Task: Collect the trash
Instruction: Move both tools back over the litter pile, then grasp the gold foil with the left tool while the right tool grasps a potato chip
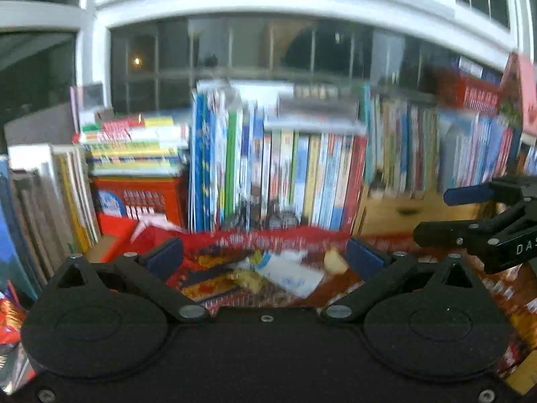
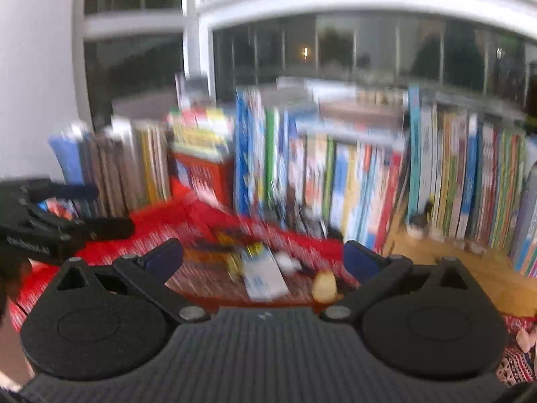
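Note:
Both views are blurred by motion. Scraps of trash lie on a red patterned cloth (image 1: 285,238): a white and blue wrapper (image 1: 290,273), a yellowish crumpled piece (image 1: 248,278) and a pale lump (image 1: 335,260). My left gripper (image 1: 265,257) hovers open just short of them, nothing between its blue pads. In the right wrist view the same wrapper (image 2: 265,275) and pale lump (image 2: 325,285) lie ahead of my right gripper (image 2: 261,257), which is open and holds nothing. The right gripper (image 1: 446,215) shows at the right edge of the left view, the left gripper (image 2: 100,211) at the left edge of the right view.
A row of upright books (image 1: 285,168) stands close behind the cloth, with a red box (image 1: 137,198) and a stack of books (image 1: 134,141) on the left. Bare wood (image 2: 446,265) shows to the right. A white-framed window (image 1: 235,50) is behind.

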`<state>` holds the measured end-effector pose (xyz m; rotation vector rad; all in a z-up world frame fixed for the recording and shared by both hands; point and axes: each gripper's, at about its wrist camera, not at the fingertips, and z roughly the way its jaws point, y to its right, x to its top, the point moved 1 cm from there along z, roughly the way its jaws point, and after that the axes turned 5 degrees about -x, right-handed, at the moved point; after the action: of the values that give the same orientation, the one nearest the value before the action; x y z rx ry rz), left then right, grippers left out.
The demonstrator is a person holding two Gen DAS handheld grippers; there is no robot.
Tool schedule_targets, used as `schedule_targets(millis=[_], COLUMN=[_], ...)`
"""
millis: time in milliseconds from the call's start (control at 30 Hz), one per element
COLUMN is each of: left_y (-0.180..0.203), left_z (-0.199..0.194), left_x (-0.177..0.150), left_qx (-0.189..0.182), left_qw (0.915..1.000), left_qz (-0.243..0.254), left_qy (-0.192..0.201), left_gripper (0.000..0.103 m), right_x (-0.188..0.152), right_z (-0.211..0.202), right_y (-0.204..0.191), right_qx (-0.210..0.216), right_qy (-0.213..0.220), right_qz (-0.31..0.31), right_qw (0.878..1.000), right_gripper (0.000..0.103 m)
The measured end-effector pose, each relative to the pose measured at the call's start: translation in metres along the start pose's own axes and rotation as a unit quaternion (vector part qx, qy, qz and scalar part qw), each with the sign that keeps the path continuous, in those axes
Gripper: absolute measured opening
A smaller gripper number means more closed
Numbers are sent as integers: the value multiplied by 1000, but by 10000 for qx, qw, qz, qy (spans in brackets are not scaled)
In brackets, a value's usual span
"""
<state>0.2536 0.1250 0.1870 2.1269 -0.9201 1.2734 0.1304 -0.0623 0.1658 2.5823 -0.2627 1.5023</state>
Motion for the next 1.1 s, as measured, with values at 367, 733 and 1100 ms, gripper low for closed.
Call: schedule_targets(millis=[367, 733, 1100], left_y=[-13, -52, -43], left_z=[127, 218, 261], left_x=[-54, -70, -74], left_qx=[214, 67, -330], left_qw=[9901, 9790, 9616], left_qz=[689, 878, 1533], left_qy=[-1200, -1839, -2252], left_gripper=[102, 88, 94], right_x=[-35, -69, -91], right_z=[113, 197, 221], right_y=[54, 89, 70], right_qx=[-274, -780, -548], right_qy=[-914, -1296, -1260], right_qz=[330, 603, 318], right_qw=[9949, 9866, 9900], right_gripper=[103, 102, 96])
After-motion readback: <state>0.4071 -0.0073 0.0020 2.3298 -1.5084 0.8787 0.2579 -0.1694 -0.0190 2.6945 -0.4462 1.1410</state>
